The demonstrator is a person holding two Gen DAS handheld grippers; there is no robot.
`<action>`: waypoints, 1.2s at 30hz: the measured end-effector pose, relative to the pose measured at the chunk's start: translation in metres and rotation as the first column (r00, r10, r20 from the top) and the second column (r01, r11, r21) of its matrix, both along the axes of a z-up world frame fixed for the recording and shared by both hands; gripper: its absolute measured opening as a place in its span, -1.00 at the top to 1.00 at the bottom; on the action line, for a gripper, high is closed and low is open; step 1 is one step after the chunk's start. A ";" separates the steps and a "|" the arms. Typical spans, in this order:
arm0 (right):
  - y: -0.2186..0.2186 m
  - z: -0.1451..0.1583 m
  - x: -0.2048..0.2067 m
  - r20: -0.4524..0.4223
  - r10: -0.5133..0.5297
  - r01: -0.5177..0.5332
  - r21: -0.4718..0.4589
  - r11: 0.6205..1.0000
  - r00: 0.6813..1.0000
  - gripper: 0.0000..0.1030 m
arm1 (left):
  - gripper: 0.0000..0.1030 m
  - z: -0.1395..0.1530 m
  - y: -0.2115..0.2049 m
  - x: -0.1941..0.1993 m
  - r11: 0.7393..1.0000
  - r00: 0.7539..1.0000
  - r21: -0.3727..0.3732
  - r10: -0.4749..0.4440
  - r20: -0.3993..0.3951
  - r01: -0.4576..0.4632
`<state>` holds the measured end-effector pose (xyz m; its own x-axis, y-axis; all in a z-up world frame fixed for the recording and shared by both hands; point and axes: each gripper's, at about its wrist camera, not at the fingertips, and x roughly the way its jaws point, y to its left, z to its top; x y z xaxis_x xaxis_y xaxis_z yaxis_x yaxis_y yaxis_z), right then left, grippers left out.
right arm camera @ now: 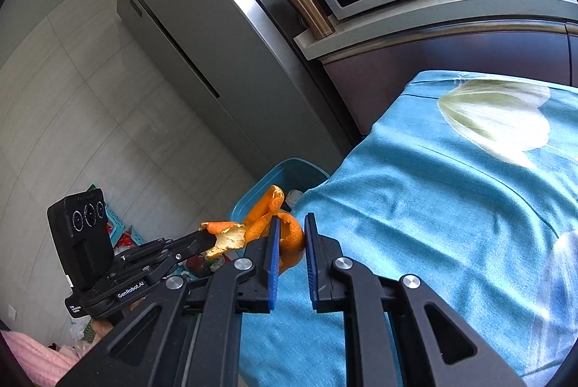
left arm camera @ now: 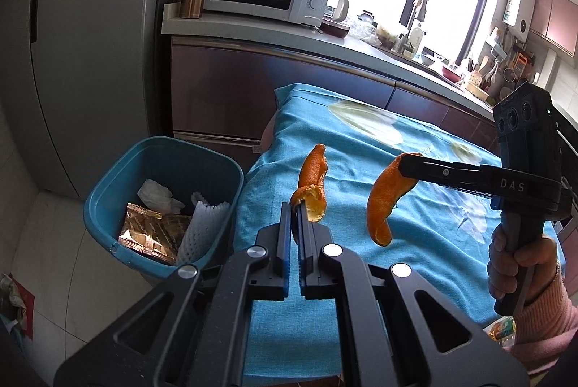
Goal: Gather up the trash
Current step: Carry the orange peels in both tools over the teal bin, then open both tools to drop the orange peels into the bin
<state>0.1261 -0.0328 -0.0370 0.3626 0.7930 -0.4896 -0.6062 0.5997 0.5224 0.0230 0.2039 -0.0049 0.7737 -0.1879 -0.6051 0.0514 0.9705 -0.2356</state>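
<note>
1. The blue trash bin [left arm camera: 162,203] stands on the floor off the worktop's [left arm camera: 361,170] left edge, nearer the left gripper [left arm camera: 298,206].
2. The left gripper is clamped on a curled orange peel [left arm camera: 314,185], held above that edge.
3. The right gripper [right arm camera: 292,235] pinches a long peel [left arm camera: 384,203] that hangs downward over the worktop.
4. Readable writing: "DAS" on the right gripper, "GenRobot.AI" on the left.
</note>
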 end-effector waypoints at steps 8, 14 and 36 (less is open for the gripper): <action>0.016 -0.001 0.009 -0.012 0.021 -0.021 0.003 1.000 1.000 0.77 | 0.93 0.000 0.014 0.002 0.999 0.999 0.002 0.043 -0.003 -0.043; 0.041 -0.006 0.023 -0.022 0.045 -0.045 -0.014 0.999 0.999 0.77 | 0.93 -0.003 0.038 0.007 0.993 0.993 -0.001 0.118 -0.010 -0.118; 0.148 -0.039 0.054 -0.052 0.106 -0.114 -0.193 0.975 0.993 0.77 | 0.92 -0.068 0.106 0.039 0.953 0.943 0.000 0.298 -0.145 -0.302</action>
